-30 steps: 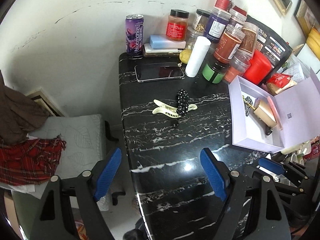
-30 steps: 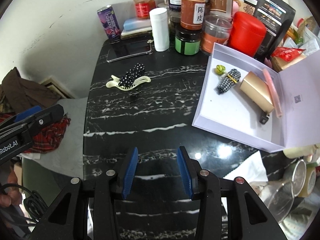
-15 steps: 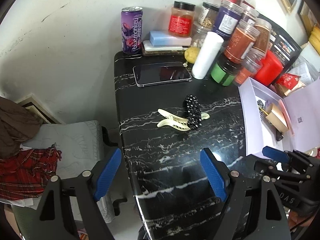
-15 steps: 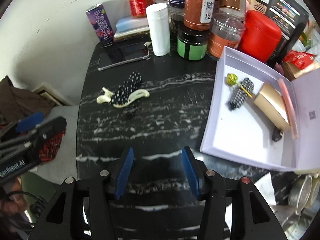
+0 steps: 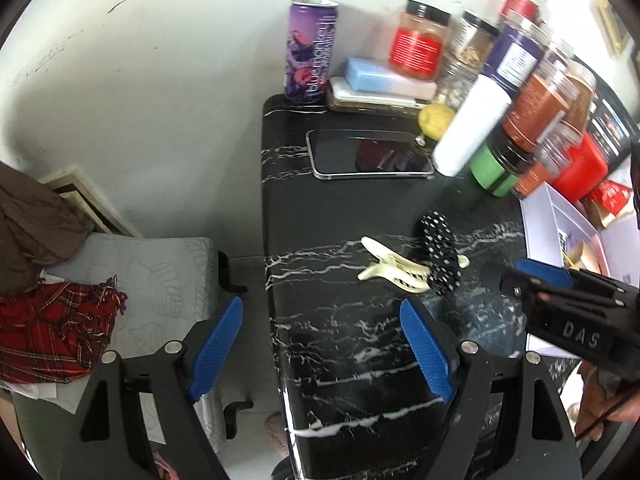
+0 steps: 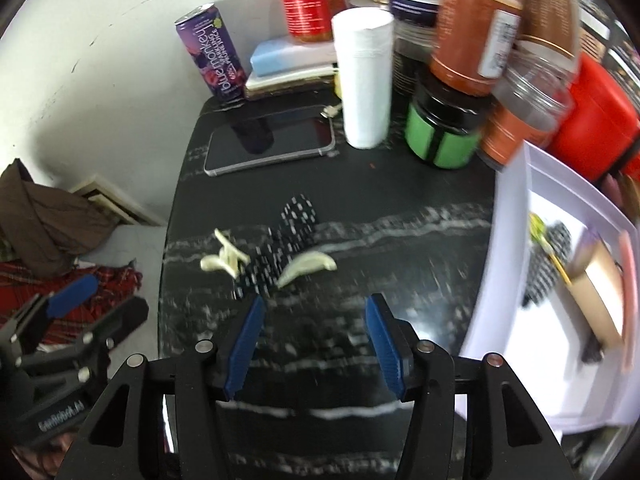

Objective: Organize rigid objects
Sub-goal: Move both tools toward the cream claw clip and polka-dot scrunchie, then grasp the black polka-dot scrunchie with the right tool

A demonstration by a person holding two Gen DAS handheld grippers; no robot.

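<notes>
Right gripper (image 6: 314, 340), jaws wide and empty, hovers just short of a cream clip (image 6: 228, 258) under a dotted clip (image 6: 290, 236). Left gripper (image 5: 320, 354) is also wide, empty.

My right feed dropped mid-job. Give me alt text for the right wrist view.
The open right gripper hangs empty above a black table, just short of a dotted clip lying across a cream clip. A white box sits to the right; a phone, can and jars stand behind.

Even, bright lighting. Glossy worktop (image 5: 344, 344) shows soft glare. Right wrist view is motion-blurred, worst toward its edges; left view is sharp. Fisheye distortion bends both views' edges.
</notes>
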